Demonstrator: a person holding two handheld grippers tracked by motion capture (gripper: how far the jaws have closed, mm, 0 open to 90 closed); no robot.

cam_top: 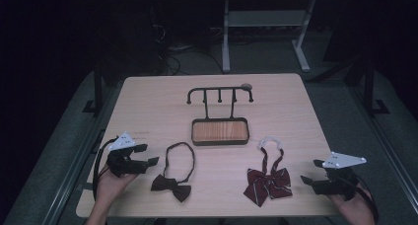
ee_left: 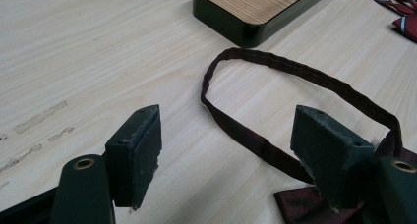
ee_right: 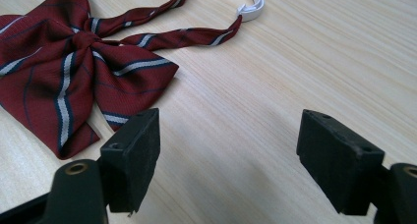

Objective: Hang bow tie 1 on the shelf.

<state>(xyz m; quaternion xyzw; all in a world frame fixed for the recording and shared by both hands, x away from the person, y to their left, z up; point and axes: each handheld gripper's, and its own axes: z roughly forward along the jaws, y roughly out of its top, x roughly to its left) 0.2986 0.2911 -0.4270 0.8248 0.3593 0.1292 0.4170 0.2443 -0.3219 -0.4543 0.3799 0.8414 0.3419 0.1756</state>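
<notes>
Two bow ties lie on the wooden table. A dark maroon bow tie point(cam_top: 171, 186) with a closed neck loop point(ee_left: 295, 79) rests at the front left. At the front right lies a red striped bow tie point(cam_top: 268, 183) whose straps end in a white clasp point(ee_right: 250, 8). My left gripper point(cam_top: 154, 154) stands open just left of the dark tie's loop, nothing between its jaws. The right gripper point(cam_top: 311, 171) is open too, to the right of the striped bow point(ee_right: 64, 71), over bare wood.
A black stand point(cam_top: 220, 93) with several hooks rises from a wood-lined black tray point(cam_top: 220, 142) at the table's middle. A small round thing point(cam_top: 246, 87) sits on the stand's right end. Beyond the far edge are cables and desk legs point(cam_top: 226, 37).
</notes>
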